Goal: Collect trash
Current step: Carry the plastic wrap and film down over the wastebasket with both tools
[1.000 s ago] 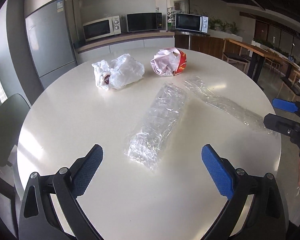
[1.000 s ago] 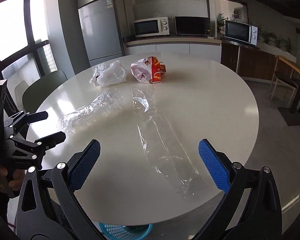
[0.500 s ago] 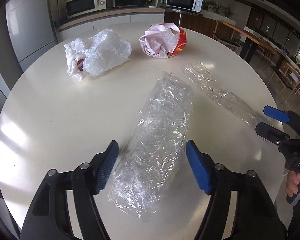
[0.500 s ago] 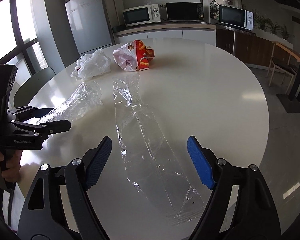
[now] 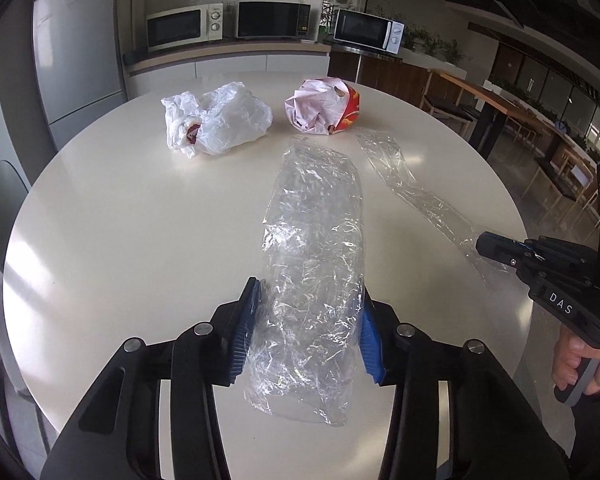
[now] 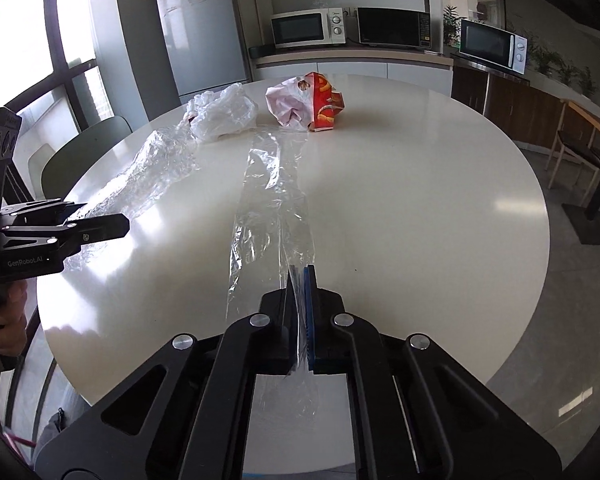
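Both claws are on plastic at the near edge of the round white table (image 5: 120,240). The left gripper (image 5: 306,328) has its blue pads pressed in on either side of the wide crinkled clear bag (image 5: 312,248), pinching its near end while the rest lies flat toward the table's middle. The right gripper (image 6: 299,312) is squeezed nearly together, a thin fold of the long clear plastic strip (image 6: 272,200) caught between its pads, the strip trailing away along the tabletop. At the far side sit a crumpled white plastic bag (image 5: 216,124) and, just beside it, a balled-up red and white snack wrapper (image 5: 324,108), both untouched.
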